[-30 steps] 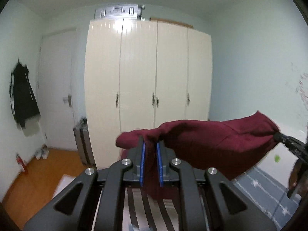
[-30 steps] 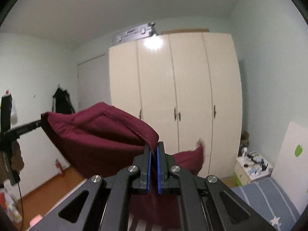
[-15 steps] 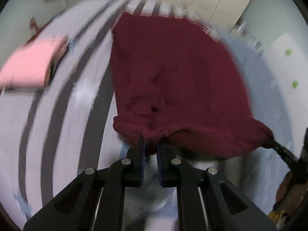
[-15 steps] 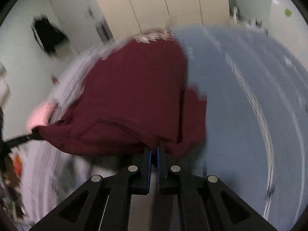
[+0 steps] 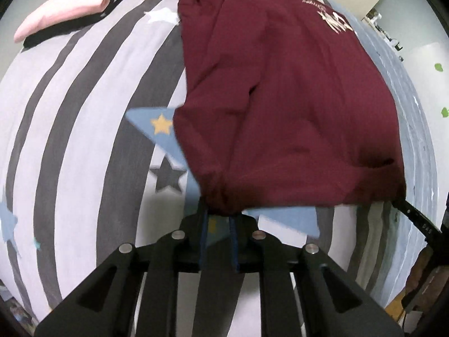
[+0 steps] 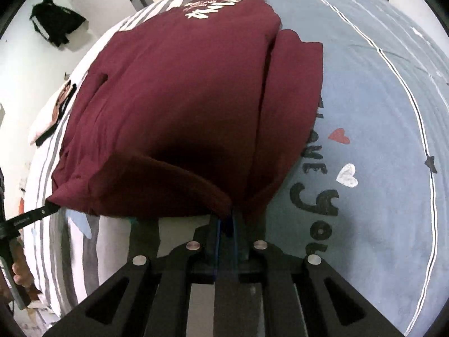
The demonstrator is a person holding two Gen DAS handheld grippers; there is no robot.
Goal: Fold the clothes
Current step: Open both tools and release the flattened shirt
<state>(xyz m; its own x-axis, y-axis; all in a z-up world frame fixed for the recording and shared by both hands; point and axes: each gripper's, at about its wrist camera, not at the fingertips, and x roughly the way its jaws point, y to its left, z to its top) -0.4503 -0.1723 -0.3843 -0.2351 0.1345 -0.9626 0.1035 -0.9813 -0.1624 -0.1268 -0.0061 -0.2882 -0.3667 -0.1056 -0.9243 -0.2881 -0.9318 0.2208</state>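
A bed with a grey and white striped cover fills the room's middle; its other half is blue with hearts and lettering. A dark red sweatshirt lies spread across it, pale lettering at the far end, one sleeve folded along its side. The near hem is lifted off the cover and stretched between two tools. The left gripper pinches one hem corner, jaws narrow around bunched cloth. The right gripper pinches the other corner, jaws nearly closed on a thin fold. A folded pink garment sits well apart, near the far edge

Risk, as I judge it: the hem sags between the two corners, so if either side lowers unevenly the cloth may land creased or skewed. The left grip holds a thick wad, which could slip loose. The side sleeve may flop out if the body is dragged
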